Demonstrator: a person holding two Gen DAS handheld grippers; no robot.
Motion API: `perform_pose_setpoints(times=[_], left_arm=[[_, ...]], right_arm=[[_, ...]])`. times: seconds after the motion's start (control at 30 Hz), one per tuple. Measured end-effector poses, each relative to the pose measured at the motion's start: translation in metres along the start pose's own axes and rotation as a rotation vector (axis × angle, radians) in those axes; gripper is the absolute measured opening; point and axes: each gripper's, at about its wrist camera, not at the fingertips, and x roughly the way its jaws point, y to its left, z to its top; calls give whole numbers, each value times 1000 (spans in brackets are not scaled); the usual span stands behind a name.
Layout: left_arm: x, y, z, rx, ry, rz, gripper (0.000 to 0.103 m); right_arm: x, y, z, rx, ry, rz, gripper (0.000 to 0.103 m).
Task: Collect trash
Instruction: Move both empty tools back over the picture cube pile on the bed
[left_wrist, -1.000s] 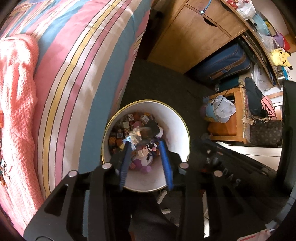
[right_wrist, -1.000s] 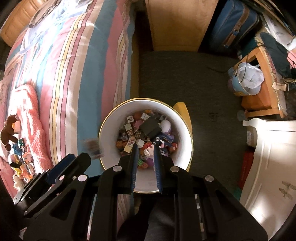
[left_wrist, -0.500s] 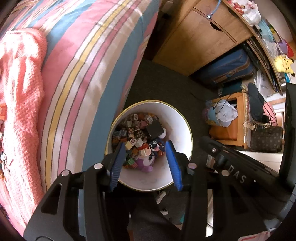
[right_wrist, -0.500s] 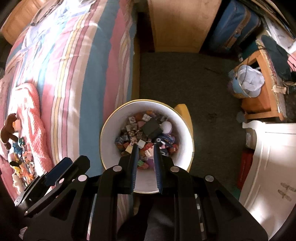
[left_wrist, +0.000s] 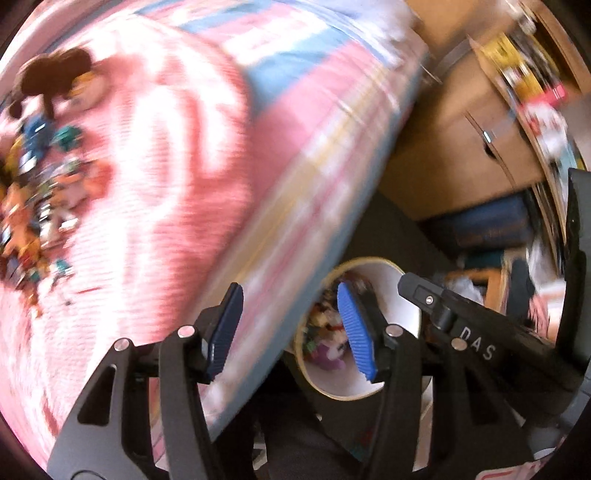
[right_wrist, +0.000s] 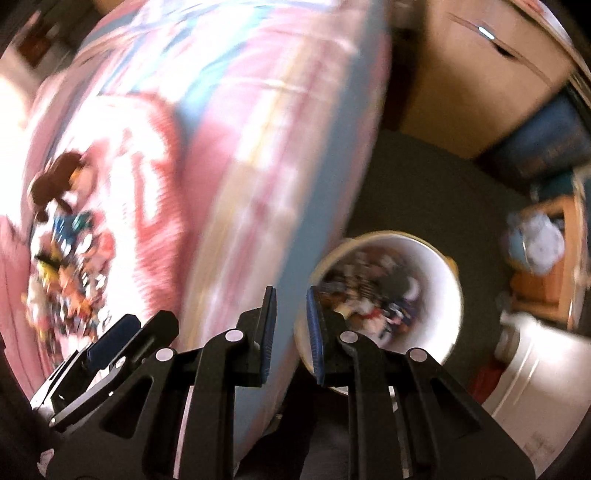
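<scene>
Both views are smeared by motion. A white bin with a yellow rim stands on the floor beside the bed, holding a heap of small colourful scraps. More small colourful pieces lie in a pile on the pink knitted blanket, beside a brown plush toy. My left gripper is open wide and empty, over the bed's edge and just left of the bin. My right gripper holds nothing, its jaws a narrow gap apart, at the bin's left rim.
The striped bedspread fills the left and middle. Dark carpet lies between bed and a wooden cabinet. A blue suitcase, a small wooden stand with a lined pail and white furniture stand at the right.
The left gripper let its crumpled piece go over the bin and opened wide. Both grippers then swung left towards the bed, so the bin has slid to the lower right.
</scene>
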Motion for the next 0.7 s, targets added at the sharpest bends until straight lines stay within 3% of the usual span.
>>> perform_pose_setpoints(times=[0.2, 0.4, 0.7], left_arm=[[-38, 85, 2, -209, -76, 52, 52], [-74, 160, -9, -365, -143, 99, 52], [-127, 271, -65, -621, -232, 166, 52]], right_arm=[[10, 105, 4, -232, 45, 34, 17], [16, 200, -13, -420, 65, 69, 17], [33, 323, -70, -680, 118, 101, 17]])
